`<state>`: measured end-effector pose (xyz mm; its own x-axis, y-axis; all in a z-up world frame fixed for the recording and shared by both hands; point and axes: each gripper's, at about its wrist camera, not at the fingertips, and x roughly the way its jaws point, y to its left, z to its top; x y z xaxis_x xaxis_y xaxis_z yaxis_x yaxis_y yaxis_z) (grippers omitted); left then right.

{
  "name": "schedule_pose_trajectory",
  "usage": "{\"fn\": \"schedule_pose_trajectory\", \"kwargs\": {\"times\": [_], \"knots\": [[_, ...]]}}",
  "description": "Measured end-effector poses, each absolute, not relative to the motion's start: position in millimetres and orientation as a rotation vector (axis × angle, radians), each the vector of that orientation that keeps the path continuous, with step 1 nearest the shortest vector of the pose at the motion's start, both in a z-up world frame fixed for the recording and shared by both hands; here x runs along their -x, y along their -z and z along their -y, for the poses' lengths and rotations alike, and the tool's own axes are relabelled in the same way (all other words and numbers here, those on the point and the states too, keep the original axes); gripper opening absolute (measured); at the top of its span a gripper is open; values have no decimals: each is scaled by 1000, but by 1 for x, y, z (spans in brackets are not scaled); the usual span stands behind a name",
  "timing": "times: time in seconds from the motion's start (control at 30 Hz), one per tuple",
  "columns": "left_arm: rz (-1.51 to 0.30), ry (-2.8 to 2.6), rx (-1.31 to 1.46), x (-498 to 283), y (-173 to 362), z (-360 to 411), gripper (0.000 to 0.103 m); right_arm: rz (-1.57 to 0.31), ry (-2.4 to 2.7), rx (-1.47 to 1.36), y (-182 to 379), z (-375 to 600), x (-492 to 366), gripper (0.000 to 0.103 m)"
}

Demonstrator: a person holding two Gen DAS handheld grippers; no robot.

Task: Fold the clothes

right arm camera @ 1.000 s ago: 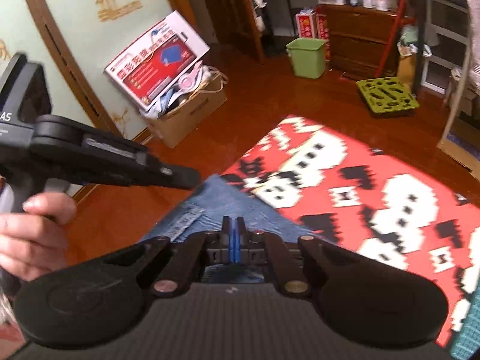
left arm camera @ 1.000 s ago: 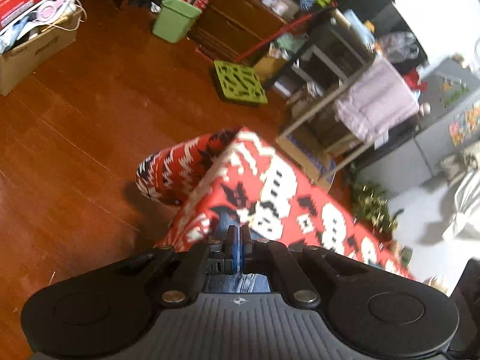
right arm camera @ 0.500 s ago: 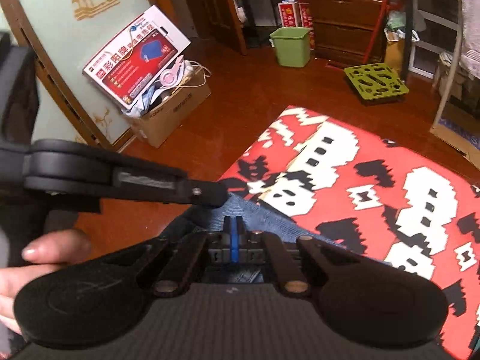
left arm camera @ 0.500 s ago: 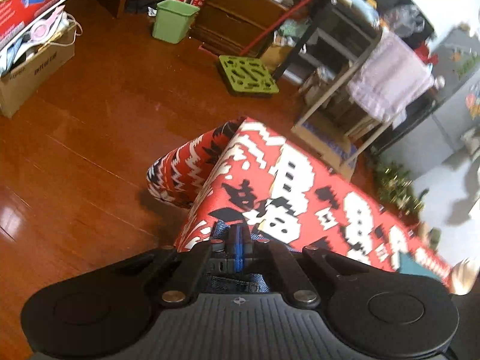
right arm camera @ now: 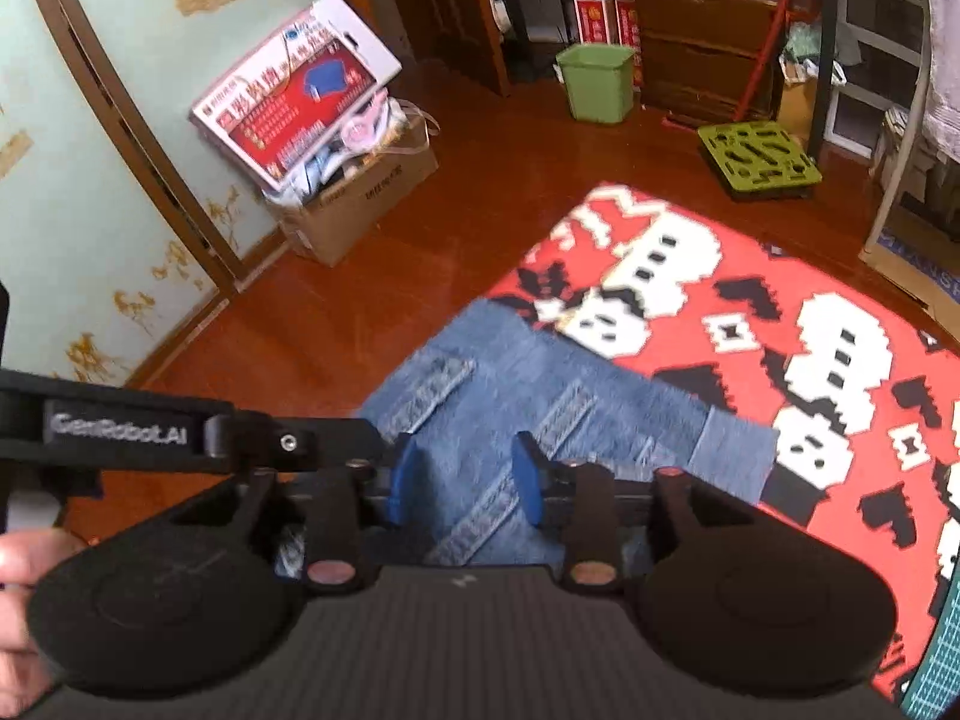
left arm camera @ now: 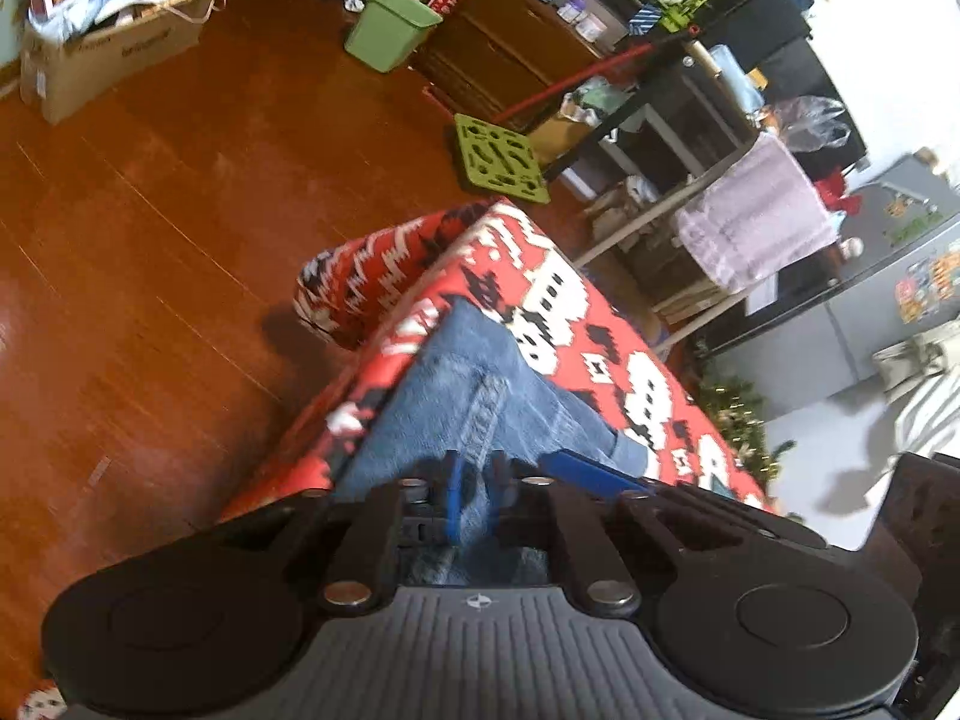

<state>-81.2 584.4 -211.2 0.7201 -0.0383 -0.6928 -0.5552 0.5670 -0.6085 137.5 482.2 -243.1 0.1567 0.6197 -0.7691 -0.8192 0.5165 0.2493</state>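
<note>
Folded blue jeans (left arm camera: 480, 384) (right arm camera: 540, 396) lie flat on the red, white and black patterned cloth (left arm camera: 600, 324) (right arm camera: 780, 300) near its left edge. My left gripper (left arm camera: 476, 498) hovers just over the near end of the jeans, its blue fingers a small gap apart with denim showing between them. My right gripper (right arm camera: 465, 480) is wide open above the same end and holds nothing. In the right wrist view the left gripper's black body (right arm camera: 120, 432) and the hand (right arm camera: 18, 570) holding it sit at the left.
Wooden floor (left arm camera: 150, 228) surrounds the cloth. A green bin (right arm camera: 597, 84), a full cardboard box (right arm camera: 360, 204) and a green perforated mat (right arm camera: 759, 159) stand beyond. A rack with a purple towel (left arm camera: 756, 222) is at the right.
Both grippers were shut on the denim; now the right one is wide open and the left one has parted slightly. The jeans have dropped flat on the cloth.
</note>
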Motion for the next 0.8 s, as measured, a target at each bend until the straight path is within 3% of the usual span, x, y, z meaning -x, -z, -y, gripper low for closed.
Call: {"fn": "schedule_pose_trajectory", "kwargs": {"times": [0.1, 0.13, 0.2, 0.27, 0.37, 0.57, 0.7, 0.8], "knots": [[-693, -315, 974, 86, 217, -587, 27, -972, -1020, 246, 247, -480, -135, 41], [-683, -296, 988, 87, 219, -589, 34, -974, -1017, 246, 248, -479, -134, 42], [-664, -260, 1016, 89, 222, -591, 46, -982, -1016, 252, 250, -478, -133, 59], [-644, -223, 1043, 92, 226, -594, 56, -985, -1048, 238, 251, -477, -130, 89], [-618, -187, 1082, 96, 230, -597, 63, -929, -1032, 272, 247, -478, -115, 102], [-589, -238, 980, 104, 213, -590, 78, -818, -1051, 368, 241, -471, -96, 103], [-439, -219, 1055, 119, 216, -593, 91, -767, -1030, 403, 234, -466, -98, 103], [-426, -231, 1039, 123, 216, -593, 91, -727, -1035, 415, 230, -465, -102, 103]]}}
